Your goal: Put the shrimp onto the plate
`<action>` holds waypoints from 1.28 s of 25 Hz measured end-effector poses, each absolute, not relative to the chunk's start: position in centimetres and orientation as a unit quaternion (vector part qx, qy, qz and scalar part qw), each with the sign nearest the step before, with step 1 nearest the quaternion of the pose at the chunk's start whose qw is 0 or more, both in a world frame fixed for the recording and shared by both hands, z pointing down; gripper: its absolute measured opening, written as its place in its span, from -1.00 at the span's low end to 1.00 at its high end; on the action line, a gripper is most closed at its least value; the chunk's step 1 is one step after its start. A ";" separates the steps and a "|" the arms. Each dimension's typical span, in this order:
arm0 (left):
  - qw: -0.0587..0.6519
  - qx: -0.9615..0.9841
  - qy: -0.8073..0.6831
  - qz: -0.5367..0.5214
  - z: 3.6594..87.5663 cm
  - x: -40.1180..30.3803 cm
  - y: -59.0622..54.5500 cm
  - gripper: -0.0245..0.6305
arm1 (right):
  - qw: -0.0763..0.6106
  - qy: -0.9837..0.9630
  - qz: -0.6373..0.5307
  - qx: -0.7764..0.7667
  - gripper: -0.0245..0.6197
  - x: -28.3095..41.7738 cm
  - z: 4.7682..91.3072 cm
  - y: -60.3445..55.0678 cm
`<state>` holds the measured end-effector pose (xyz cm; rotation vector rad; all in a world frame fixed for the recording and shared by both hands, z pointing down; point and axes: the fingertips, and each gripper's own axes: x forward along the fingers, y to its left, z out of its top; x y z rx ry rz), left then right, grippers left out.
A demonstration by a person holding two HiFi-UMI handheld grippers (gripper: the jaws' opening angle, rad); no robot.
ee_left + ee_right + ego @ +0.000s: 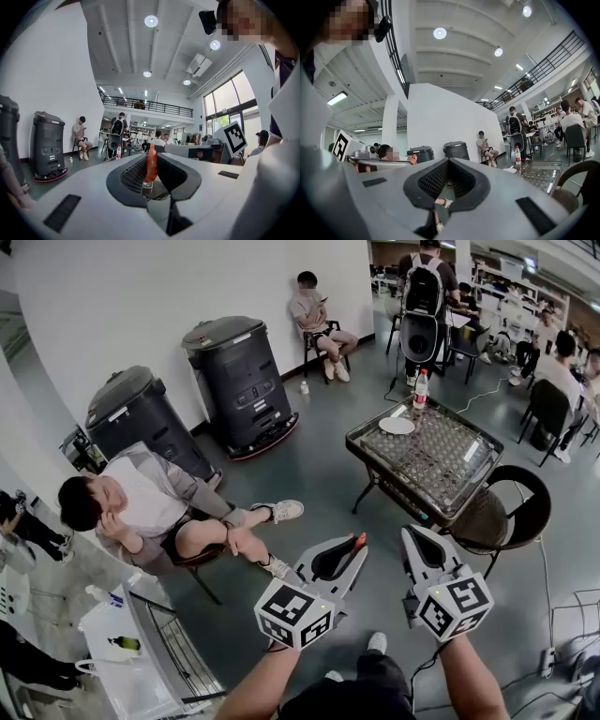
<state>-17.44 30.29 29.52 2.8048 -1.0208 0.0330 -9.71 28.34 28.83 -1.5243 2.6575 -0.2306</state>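
left claw (151, 159) clamped on shrimp (151, 165), plain in left gripper view, head view shows only an orange tip, right claw (449, 161) closed on nothing, plate (397, 426) on far-right glass desk (441, 465), well apart from shrimp

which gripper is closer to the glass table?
Right. The right gripper hangs, shut and empty, just short of the glass table's near corner. The left gripper, shut on the shrimp, sits beside it, farther left of the table.
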 end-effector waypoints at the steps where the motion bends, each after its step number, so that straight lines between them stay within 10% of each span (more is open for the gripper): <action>1: 0.078 0.936 -0.343 0.011 29.6 -17.2 29.8 -0.71 | 0.035 0.865 -0.076 -0.495 -0.91 -9.4 29.0 27.8; 32: 0.076 0.919 -0.387 0.019 31.1 -6.9 8.9 -0.71 | 0.040 0.877 -0.079 -0.472 -0.91 2.2 30.5 6.7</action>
